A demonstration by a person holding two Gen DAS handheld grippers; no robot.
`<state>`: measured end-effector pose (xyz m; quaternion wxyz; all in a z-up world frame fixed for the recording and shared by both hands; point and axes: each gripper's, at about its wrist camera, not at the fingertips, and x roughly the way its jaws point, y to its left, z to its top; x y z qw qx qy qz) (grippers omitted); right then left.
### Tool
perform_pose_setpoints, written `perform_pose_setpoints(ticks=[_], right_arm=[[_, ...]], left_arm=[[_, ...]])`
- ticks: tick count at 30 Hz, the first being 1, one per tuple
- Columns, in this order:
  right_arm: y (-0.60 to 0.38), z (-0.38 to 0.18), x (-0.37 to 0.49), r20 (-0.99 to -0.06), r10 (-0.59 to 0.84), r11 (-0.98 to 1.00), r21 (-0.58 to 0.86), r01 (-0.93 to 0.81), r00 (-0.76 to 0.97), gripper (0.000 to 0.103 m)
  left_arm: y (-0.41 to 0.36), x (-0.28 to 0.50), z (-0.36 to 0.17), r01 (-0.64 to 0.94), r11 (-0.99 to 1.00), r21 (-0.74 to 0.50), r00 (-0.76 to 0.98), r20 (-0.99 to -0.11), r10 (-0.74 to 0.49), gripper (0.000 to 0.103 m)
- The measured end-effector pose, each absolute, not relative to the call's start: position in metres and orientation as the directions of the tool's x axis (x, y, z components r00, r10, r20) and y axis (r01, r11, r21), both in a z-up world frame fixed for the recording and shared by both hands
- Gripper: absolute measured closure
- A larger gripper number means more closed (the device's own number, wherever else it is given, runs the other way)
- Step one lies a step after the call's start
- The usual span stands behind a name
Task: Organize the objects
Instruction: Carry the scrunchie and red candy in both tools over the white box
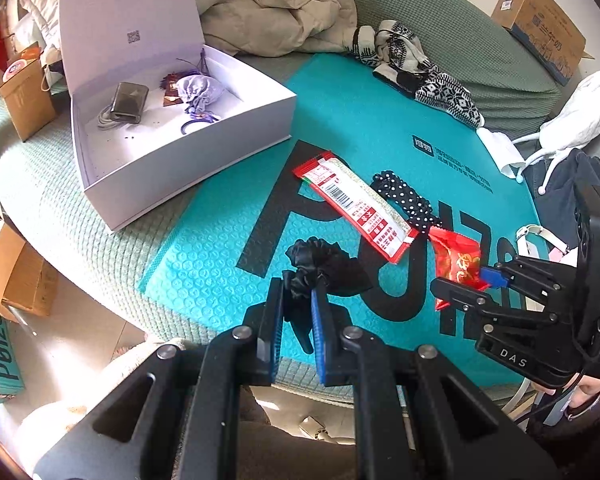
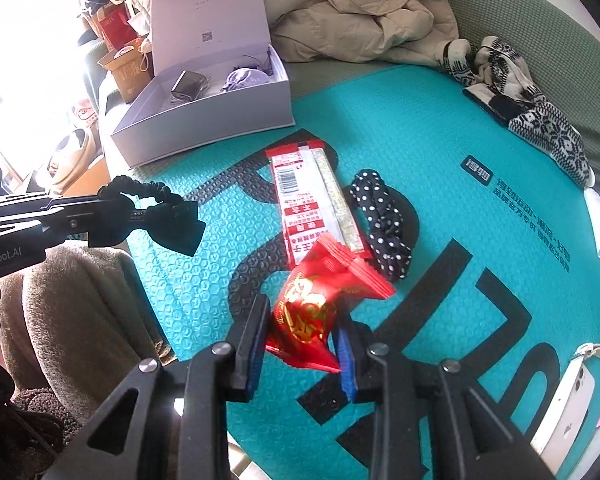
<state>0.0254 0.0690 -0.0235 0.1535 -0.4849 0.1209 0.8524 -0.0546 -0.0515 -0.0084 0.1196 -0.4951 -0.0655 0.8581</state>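
Left hand-held gripper point(image 1: 296, 300) clenched on black bow scrunchie point(image 1: 320, 268), clear of mat | right hand-held gripper point(image 2: 302, 334) grasping red snack packet point(image 2: 316, 304), long axis pointing away toward white box point(image 2: 204, 120)

A black bow scrunchie point(image 1: 320, 268) hangs pinched, lifted off the teal mailer. A red-gold snack packet point(image 2: 306, 312) is gripped too. A long red-white bar wrapper point(image 1: 356, 208) and polka-dot scrunchie point(image 1: 406, 200) lie flat, touching; the open white box point(image 1: 188, 148) sits far left.

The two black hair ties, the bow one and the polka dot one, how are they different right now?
The black bow hair tie is plain black, while the polka-dot scrunchie has white dots. The bow hair tie is pinched in the left gripper above the teal mailer; the polka-dot scrunchie lies on it beside the long snack packet. Both are ruffled fabric hair ties.
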Motion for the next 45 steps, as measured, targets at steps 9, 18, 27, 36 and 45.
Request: perform_pose_setpoints(ticks=[9,18,27,36,45], right_arm=[[0.042,-0.016,-0.012,-0.855,0.09,-0.958,0.066,-0.279,-0.51,0.073],[0.032,-0.005,-0.051,-0.84,0.049,-0.972,0.085,-0.221,-0.54,0.073],[0.027,0.012,-0.082,-0.819,0.037,-0.979,0.086,-0.185,-0.573,0.073],[0.029,0.019,-0.107,-0.81,0.013,-0.981,0.104,-0.165,-0.587,0.073],[0.04,0.025,-0.135,-0.802,0.035,-0.983,0.079,-0.164,-0.596,0.073]], left_arm=[[-0.092,-0.043,-0.001,-0.065,-0.974,-0.216,-0.514,-0.83,0.218,0.091],[-0.124,-0.05,0.011,-0.024,-0.977,-0.214,-0.536,-0.822,0.193,0.091],[-0.149,-0.068,0.026,-0.01,-0.976,-0.216,-0.565,-0.804,0.184,0.091],[-0.166,-0.087,0.032,0.006,-0.979,-0.203,-0.58,-0.798,0.162,0.091],[-0.181,-0.122,0.03,0.01,-0.981,-0.192,-0.58,-0.8,0.151,0.091]])
